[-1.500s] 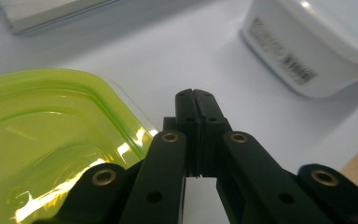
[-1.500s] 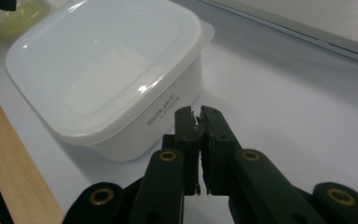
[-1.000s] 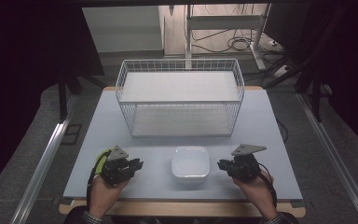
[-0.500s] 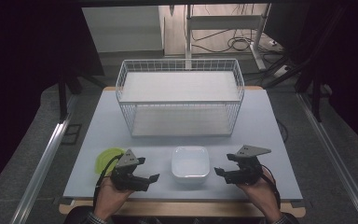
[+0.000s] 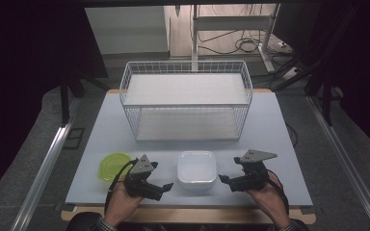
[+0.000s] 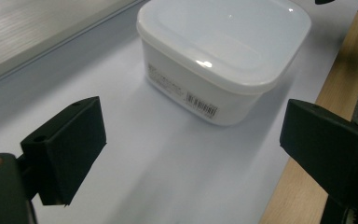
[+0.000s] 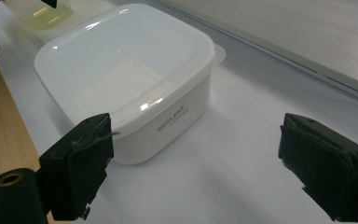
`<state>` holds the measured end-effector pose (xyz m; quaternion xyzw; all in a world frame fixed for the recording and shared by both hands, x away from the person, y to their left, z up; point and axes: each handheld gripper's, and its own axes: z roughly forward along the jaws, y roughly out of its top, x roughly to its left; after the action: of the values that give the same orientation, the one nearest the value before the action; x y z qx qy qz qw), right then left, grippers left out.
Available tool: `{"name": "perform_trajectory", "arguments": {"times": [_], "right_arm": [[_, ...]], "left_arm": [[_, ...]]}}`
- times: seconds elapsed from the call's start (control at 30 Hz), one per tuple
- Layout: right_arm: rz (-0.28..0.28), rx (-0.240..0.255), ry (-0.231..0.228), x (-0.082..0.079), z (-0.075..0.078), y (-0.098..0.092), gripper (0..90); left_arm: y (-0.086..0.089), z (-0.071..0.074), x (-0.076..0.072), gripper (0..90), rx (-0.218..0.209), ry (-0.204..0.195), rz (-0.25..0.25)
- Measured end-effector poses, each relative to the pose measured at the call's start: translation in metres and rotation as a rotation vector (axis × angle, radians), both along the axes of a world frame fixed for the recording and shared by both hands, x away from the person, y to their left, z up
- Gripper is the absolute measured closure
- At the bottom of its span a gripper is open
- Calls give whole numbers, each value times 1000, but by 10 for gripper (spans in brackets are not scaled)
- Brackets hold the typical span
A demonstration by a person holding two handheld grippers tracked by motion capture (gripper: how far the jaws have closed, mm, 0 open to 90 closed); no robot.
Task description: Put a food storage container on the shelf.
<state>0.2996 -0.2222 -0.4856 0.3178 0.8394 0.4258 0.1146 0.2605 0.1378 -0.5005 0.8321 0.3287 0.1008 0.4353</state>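
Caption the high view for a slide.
Both grippers, left and right, open beside a lidded white container.

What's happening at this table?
A person holds a left gripper and a right gripper on either side of a lidded square white plastic container. Both have just been opening, with nothing between their jaws. A round yellow-green lid lies to the left, and a white wire basket stands behind.

white lidded tub [image 7: 126,79] (claw [image 7: 196,172] agape)
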Motion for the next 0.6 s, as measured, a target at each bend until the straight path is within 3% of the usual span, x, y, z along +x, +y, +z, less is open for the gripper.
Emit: {"name": "perform_trajectory", "arguments": {"times": [0.13, 0.3, 0.47, 0.6], "right_arm": [[7, -10, 24, 1, -1, 6, 70], [26, -9, 75, 3, -3, 12, 39], [23, 29, 130, 10, 4, 21, 131], [32, 57, 164, 16, 4, 24, 154]], "left_arm": [[-8, 1, 9, 59, 2, 35, 5], [-18, 2, 22, 60, -32, 66, -21], [-26, 2, 32, 62, -40, 99, -25], [-29, 0, 39, 84, -44, 124, -33]]}}
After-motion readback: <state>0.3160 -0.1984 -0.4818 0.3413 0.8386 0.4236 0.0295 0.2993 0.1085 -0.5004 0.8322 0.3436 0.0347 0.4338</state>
